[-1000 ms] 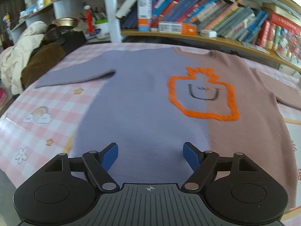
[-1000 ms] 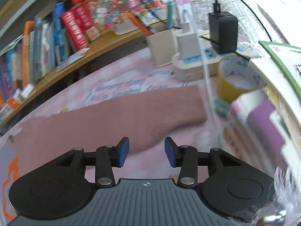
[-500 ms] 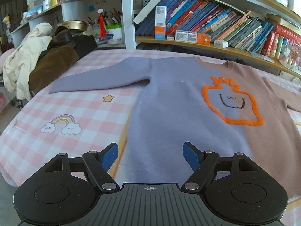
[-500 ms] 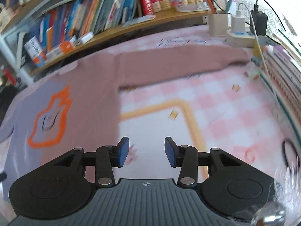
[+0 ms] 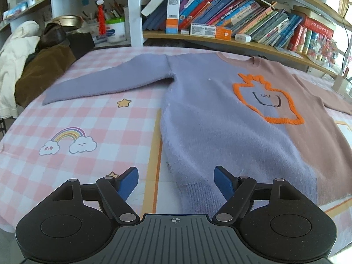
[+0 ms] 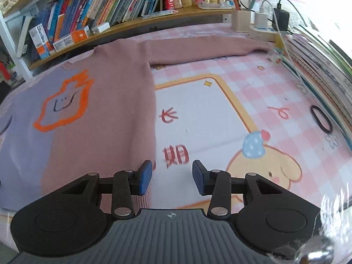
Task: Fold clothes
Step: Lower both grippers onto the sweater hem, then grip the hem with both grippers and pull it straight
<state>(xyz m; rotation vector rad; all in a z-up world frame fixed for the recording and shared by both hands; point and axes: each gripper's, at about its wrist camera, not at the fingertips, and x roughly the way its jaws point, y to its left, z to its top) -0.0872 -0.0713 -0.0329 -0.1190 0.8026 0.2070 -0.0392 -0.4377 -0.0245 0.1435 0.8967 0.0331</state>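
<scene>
Blue-padded fingers [image 5: 128, 181] of the left gripper [image 5: 176, 181] stand spread wide with nothing between them, poised above the ribbed lilac hem at the near left corner of a fuzzy knitted sweater [image 5: 220, 118], half lilac and half dusty pink. On the right gripper [image 6: 172, 177] the fingers [image 6: 145, 177] are narrower apart; they have just closed a little, but a clear gap is left and nothing is pinched. Its left finger sits over the sweater's pink side edge, near the hem, while the other hangs over bare cloth.

That sweater [image 6: 99, 118] lies flat and face up on the worktop, which is covered by a pink-and-white checked cloth [image 5: 92, 121] printed with a rainbow, clouds and stars. Both sleeves are stretched out sideways: the lilac sleeve [image 5: 105, 81] towards a heap of cream and brown clothes [image 5: 28, 63], the pink sleeve [image 6: 209, 48] towards a white power strip with chargers [image 6: 261, 29]. An orange outlined shape with a small drawn face [image 5: 267, 99] sits across the chest, straddling the two colours.

Behind the neckline runs a wooden shelf of slanting books [image 5: 242, 19]. A black hair tie [image 6: 321, 118] lies on the cloth at the right, just beside a stack of books and papers [image 6: 323, 66].
</scene>
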